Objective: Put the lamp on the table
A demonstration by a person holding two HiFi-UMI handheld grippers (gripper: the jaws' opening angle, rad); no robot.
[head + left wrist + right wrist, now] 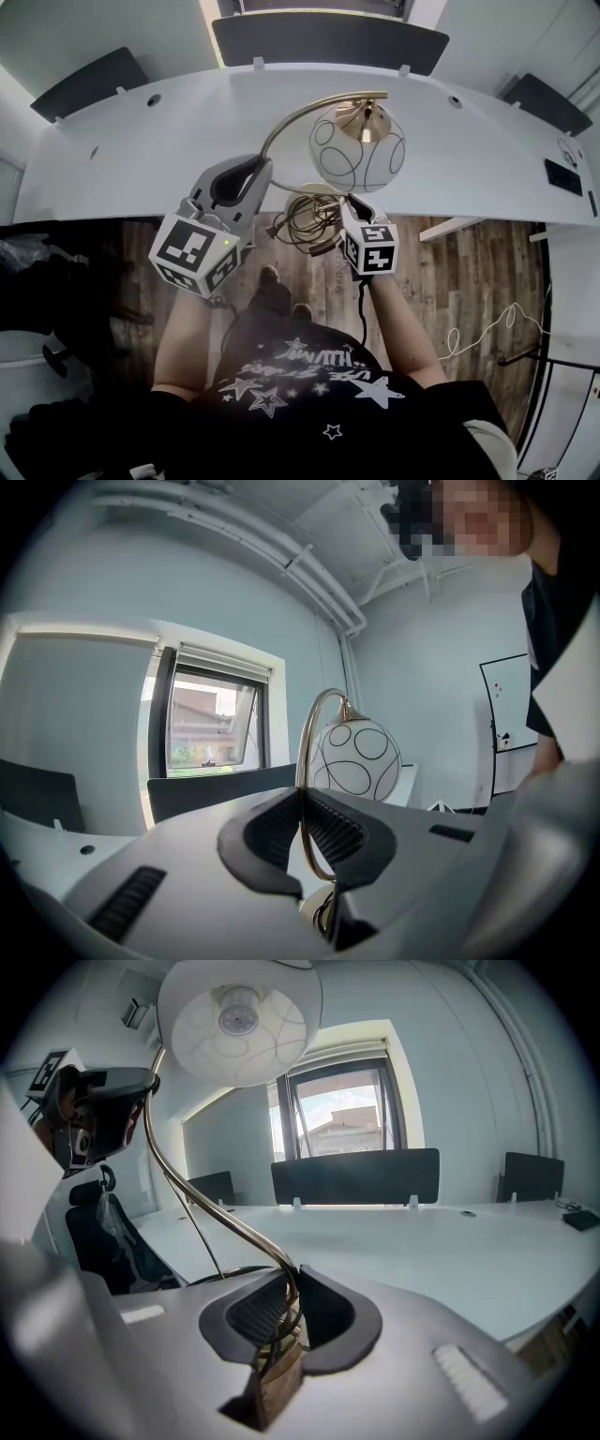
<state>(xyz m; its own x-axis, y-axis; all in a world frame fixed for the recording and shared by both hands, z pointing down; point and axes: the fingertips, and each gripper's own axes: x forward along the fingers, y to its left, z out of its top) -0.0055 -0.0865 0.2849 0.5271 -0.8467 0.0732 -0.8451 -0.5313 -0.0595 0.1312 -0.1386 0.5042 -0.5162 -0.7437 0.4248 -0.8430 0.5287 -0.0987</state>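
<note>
Lamp [359, 150], held just over the near edge of the white table [169, 150], pinched on its curved brass stem by the left gripper [262, 167] at 9 o'clock and clamped near its base by the right gripper [352, 206] at 6 o'clock, tabletop ahead at 12 o'clock.

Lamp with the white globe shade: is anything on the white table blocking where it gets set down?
Nothing visible does. The white curved table lies bare ahead of the brass lamp; only a small black object sits at its far right end.
</note>
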